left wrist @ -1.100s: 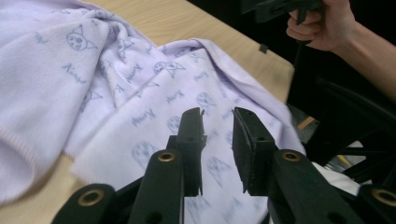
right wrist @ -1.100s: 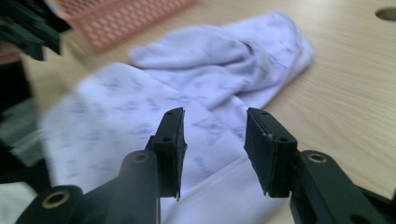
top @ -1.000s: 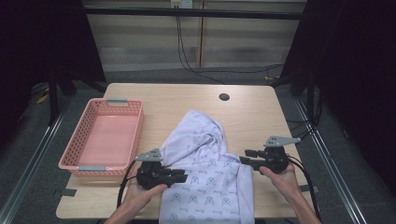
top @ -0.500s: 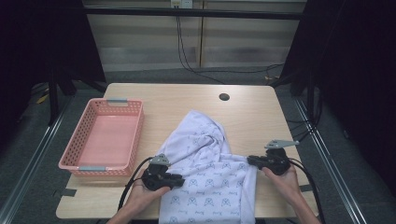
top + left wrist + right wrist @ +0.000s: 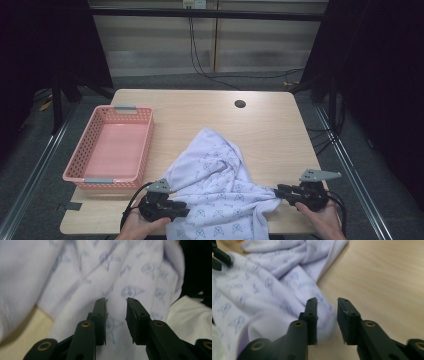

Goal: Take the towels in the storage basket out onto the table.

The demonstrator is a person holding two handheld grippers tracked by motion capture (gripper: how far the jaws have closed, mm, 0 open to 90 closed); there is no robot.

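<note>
Gripping risk: both tongs' jaws stand parted, cloth (image 5: 220, 195) between them, not pinched. Left gripper (image 5: 181, 210) and right gripper (image 5: 278, 191) sit at the table's (image 5: 200, 107) near edge, where the cloth overhangs; closing shallow could drop it off.

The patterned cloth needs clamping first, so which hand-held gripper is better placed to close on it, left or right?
Probably the right hand-held gripper: an edge fold of the cloth sits between its open jaws. The left hand-held gripper is also open, but seems to face broad fabric with no clear fold between its jaws.
</note>
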